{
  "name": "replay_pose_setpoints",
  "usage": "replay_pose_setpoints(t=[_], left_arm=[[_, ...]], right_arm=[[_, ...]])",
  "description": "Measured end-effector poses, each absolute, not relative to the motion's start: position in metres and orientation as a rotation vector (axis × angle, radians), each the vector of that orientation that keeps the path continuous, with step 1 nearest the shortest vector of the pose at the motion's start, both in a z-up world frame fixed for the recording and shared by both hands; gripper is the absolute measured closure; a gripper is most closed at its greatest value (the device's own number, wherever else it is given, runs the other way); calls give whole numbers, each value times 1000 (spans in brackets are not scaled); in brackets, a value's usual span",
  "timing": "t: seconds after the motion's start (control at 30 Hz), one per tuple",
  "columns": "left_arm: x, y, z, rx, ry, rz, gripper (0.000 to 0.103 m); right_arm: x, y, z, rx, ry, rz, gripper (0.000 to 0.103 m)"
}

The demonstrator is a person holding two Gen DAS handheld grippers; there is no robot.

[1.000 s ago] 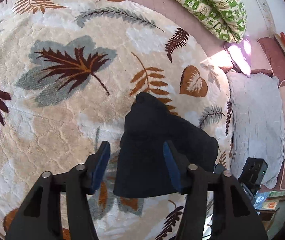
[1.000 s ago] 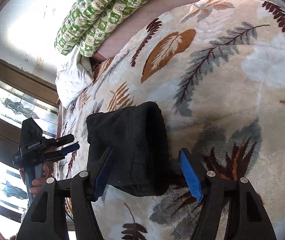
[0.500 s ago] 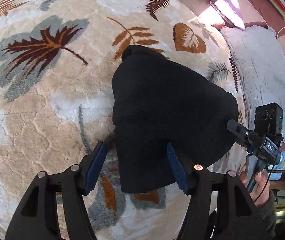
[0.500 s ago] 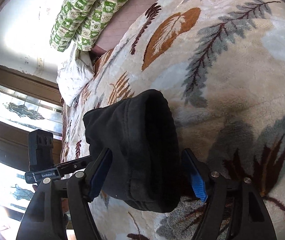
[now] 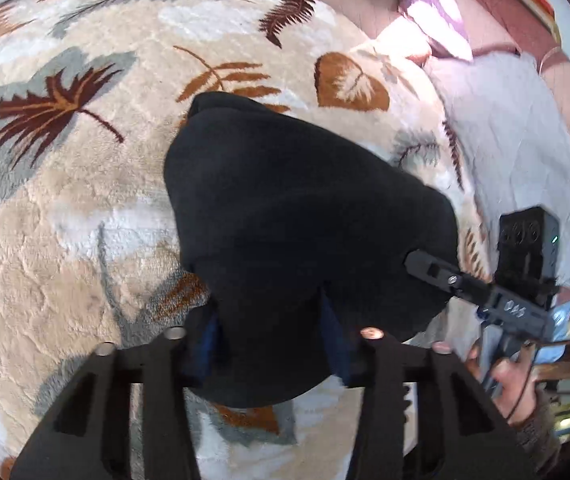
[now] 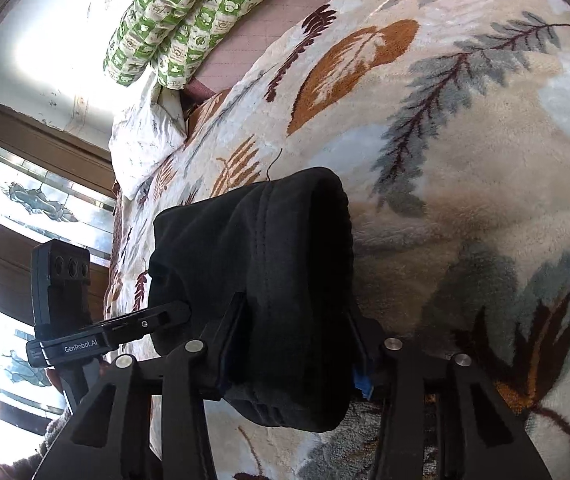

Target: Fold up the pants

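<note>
My left gripper (image 5: 273, 344) and right gripper (image 6: 293, 344) each have their jaws pressed in on the folded black pants (image 5: 293, 216) — that bundle fills the space right ahead of both. To my left, the leaf-patterned blanket (image 5: 65, 208) lies broad and bare, open room to pass. Far side: a green quilt roll (image 6: 189, 20) and a white pillow (image 6: 145, 136) block the way — on the right, a grey cushion (image 5: 517, 152) lies along the blanket's edge.

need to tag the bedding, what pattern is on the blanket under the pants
Cream blanket with brown, rust and grey-blue leaves and ferns; clearest in the left wrist view.
</note>
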State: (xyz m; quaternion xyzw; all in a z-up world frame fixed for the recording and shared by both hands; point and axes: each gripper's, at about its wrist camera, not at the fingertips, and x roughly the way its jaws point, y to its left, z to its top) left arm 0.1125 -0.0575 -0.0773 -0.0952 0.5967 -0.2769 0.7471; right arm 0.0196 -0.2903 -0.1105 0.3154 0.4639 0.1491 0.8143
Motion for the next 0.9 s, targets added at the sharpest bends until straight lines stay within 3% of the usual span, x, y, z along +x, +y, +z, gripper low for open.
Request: replay_pose_setpoints(t=[0.13,0.47,0.9], left_arm=[[106,-47,-69,-272,1290,-612,77],[83,1,-46,-370,1264,-607,78],[57,137,-45,-346,1249,-420,78]], right_arm=[[13,-284,-101,676,948,315,66],[4,-247,-74,706,930,368,67],[15,-105,-74,555,1006,451,64]])
